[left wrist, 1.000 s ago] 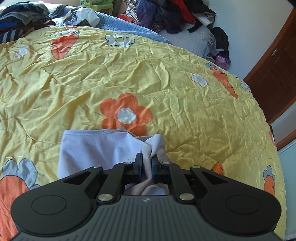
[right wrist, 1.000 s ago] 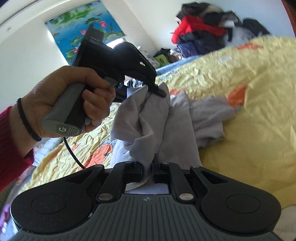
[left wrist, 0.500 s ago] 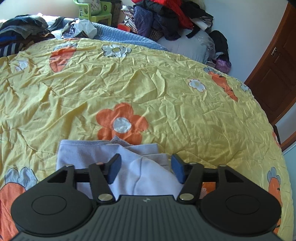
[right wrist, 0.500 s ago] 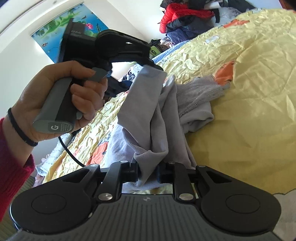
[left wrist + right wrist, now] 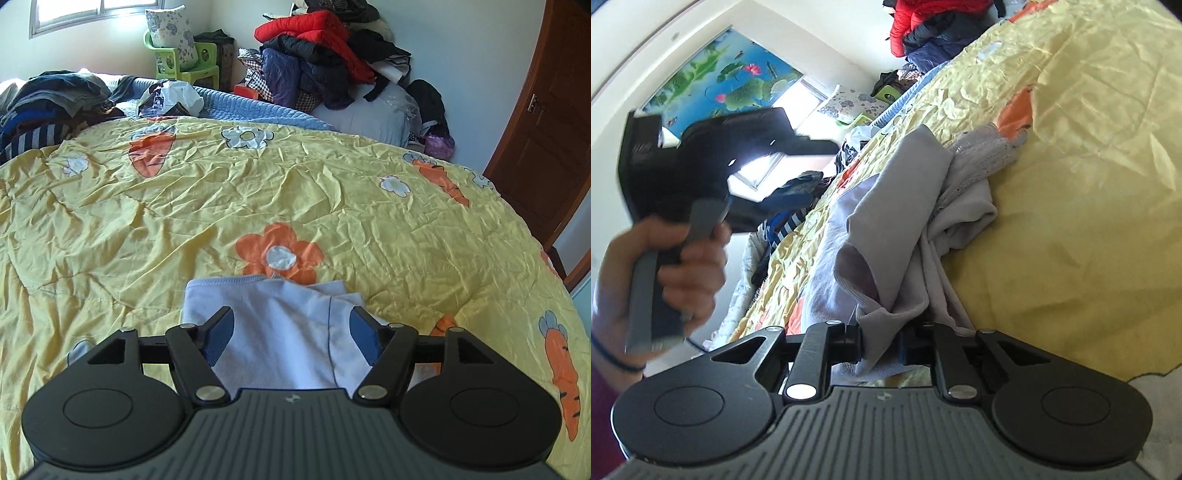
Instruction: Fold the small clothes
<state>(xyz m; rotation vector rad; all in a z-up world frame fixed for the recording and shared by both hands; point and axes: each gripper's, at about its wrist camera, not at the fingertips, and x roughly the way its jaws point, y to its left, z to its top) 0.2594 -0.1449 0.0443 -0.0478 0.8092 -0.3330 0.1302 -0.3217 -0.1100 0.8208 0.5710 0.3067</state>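
The left gripper gapes wide above the pale garment on the yellow quilt; the right gripper pinches its bunched cloth.

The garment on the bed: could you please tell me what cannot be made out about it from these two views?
- Left wrist view: the near edge of the garment is hidden behind the open left gripper.
- Right wrist view: the cloth pinched in the right gripper is bunched, so its shape and type are unclear.
- Right wrist view: the left hand is motion-blurred.
- Both views: the bedspread is cut off by the frame.
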